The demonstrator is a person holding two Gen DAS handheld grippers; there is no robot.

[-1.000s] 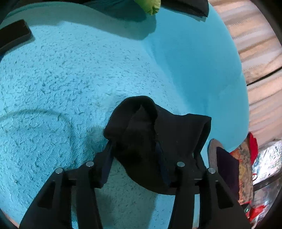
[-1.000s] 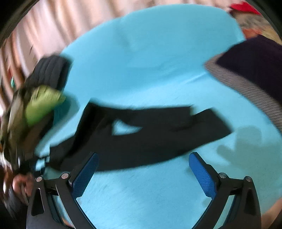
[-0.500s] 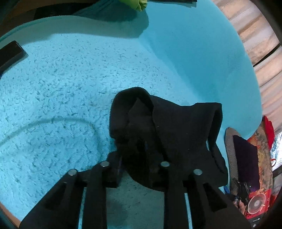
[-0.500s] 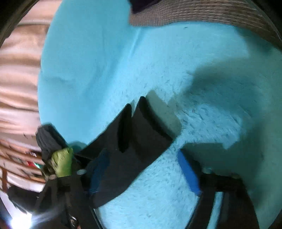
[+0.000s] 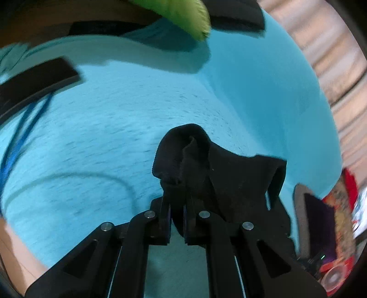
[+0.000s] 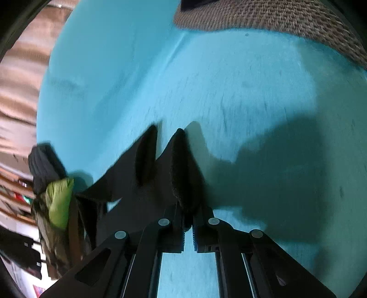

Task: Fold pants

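Black pants (image 5: 229,178) lie crumpled on a turquoise fleece blanket (image 5: 114,126). In the left wrist view my left gripper (image 5: 177,199) is closing its jaws, and a bunched fold of the waistband is pinched between the pads. The right wrist view shows the two leg ends: one cuff (image 6: 146,155) lies free at the left. The other cuff (image 6: 181,160) runs down between the closing jaws of my right gripper (image 6: 188,213), which press on it. The cloth between waist and legs is mostly hidden behind the fingers.
A green garment (image 5: 183,13) and dark clothes sit at the blanket's far edge. A black strip (image 5: 34,84) and a blue cable (image 5: 20,137) lie at the left. A brown woven cushion (image 6: 275,16) borders the blanket. Colourful clutter (image 5: 339,206) stands beyond the right edge.
The left jaws have narrowed from wide apart to pinched on the waistband. My right gripper dropped to the leg ends, rolled, and closed from wide open onto one cuff.
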